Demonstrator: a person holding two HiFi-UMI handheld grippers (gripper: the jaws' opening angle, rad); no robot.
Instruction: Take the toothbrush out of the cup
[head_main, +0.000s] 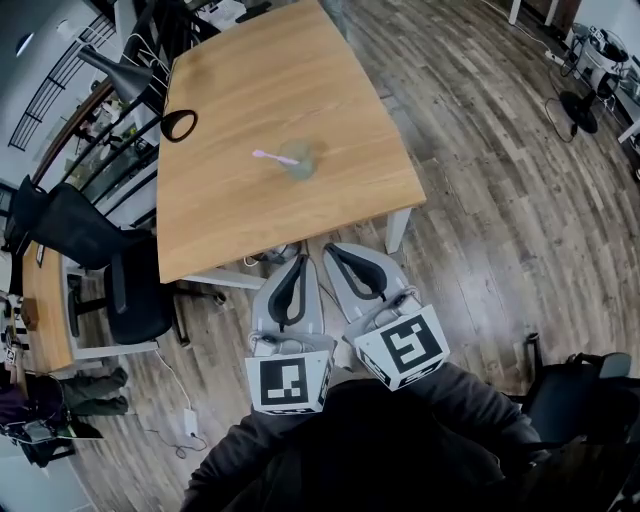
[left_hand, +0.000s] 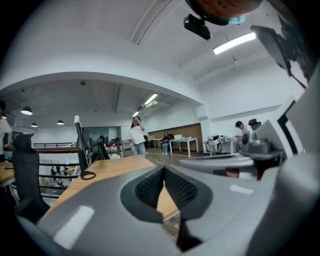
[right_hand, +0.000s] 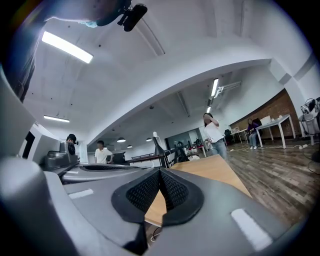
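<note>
A translucent greenish cup (head_main: 302, 162) stands near the middle of the wooden table (head_main: 240, 80). A pink toothbrush (head_main: 272, 156) sticks out of it, leaning to the left. My left gripper (head_main: 299, 262) and right gripper (head_main: 334, 250) are side by side off the table's near edge, over the floor, pointing toward the table. Both are shut with nothing between the pads, well short of the cup. In the left gripper view the jaws (left_hand: 164, 171) meet in front of the tabletop (left_hand: 112, 169). The right gripper view shows the same (right_hand: 160, 173). Neither gripper view shows the cup.
A black desk lamp with a ring base (head_main: 180, 125) stands at the table's left edge. A black office chair (head_main: 125, 275) sits by the near left corner, and a white table leg (head_main: 397, 229) by the near right corner. A fan (head_main: 578, 110) stands far right. People (left_hand: 136, 135) are in the background.
</note>
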